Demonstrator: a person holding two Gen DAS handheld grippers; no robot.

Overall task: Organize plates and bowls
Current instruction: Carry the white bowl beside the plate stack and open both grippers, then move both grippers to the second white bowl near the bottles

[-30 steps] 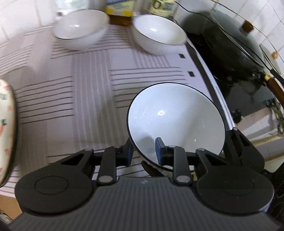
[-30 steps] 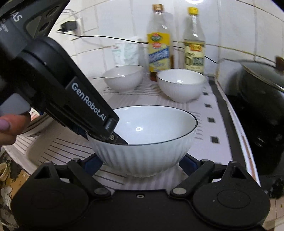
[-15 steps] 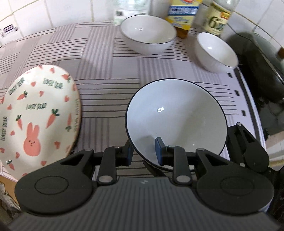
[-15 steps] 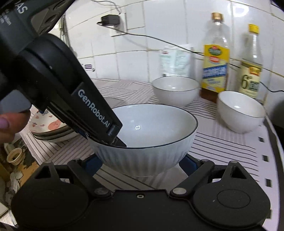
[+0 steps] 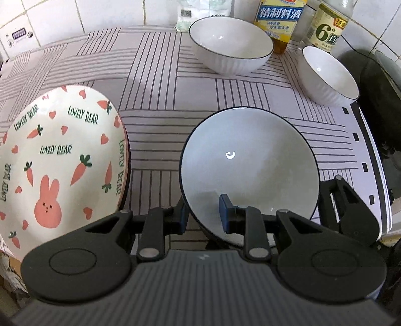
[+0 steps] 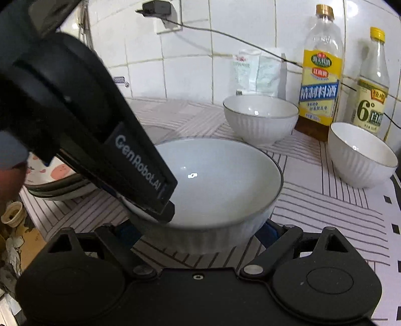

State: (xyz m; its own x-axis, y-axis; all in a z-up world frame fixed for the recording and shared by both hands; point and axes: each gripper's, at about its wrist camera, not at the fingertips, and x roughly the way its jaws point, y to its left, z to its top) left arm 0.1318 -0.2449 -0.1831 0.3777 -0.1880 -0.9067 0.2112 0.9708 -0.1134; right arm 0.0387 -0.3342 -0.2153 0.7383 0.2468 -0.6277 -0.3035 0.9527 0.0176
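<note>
Rabbit plate [image 5: 60, 160] face legible from left wrist only; right wrist sees stacked rims.

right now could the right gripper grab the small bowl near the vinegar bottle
Probably not: the right gripper is already closed around the big bowl, sharing it with the left gripper. The small bowl sits unobstructed.

**What the two wrist views leave hidden**

The left gripper's [image 6: 160, 200] body covers the near-left rim of the held bowl [image 6: 225, 180] and much of the plate stack [image 6: 57, 183] at far left. The right gripper's [image 6: 198, 230] fingertips sit behind the bowl's wall, so contact there cannot be told. The carrot plate [image 5: 60, 155] is cut by the left edge. Both bottles [image 5: 275, 17] lose their tops at the upper edge. The dark pan [image 5: 381, 100] at right is too dim to read
</note>
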